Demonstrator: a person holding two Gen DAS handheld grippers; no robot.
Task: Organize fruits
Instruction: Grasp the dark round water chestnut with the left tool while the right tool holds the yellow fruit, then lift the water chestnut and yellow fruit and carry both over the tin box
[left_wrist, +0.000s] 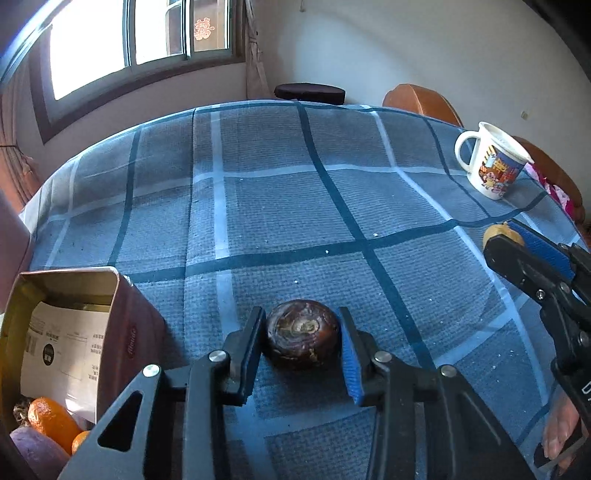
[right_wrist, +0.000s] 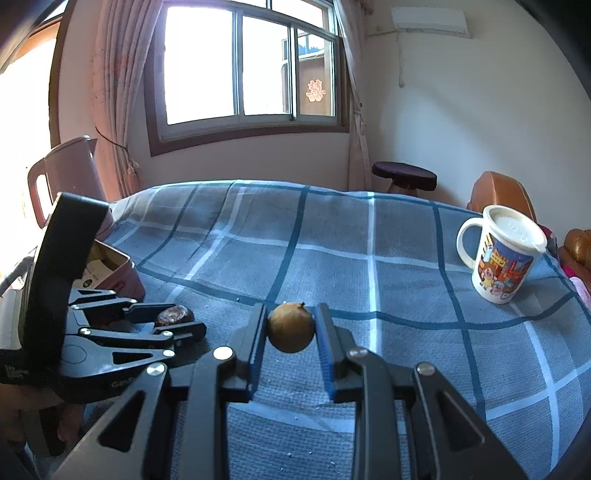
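My left gripper (left_wrist: 303, 341) is shut on a dark brown water chestnut (left_wrist: 303, 338), low over the blue checked tablecloth (left_wrist: 277, 206). It also shows in the right wrist view (right_wrist: 177, 321) with the chestnut (right_wrist: 174, 315) between its fingers. My right gripper (right_wrist: 290, 328) is shut on a small tan round fruit (right_wrist: 291, 327) and holds it above the cloth; the left wrist view shows it at the right edge (left_wrist: 504, 236). An open red tin box (left_wrist: 74, 332) at the left holds oranges (left_wrist: 51, 424) and a purple fruit (left_wrist: 37, 454).
A lidded cartoon mug (left_wrist: 493, 160) stands at the table's far right, also in the right wrist view (right_wrist: 504, 254). A pink kettle (right_wrist: 66, 177) stands at the far left. Brown chairs (left_wrist: 421, 101) and a dark stool (right_wrist: 404, 177) are beyond the table.
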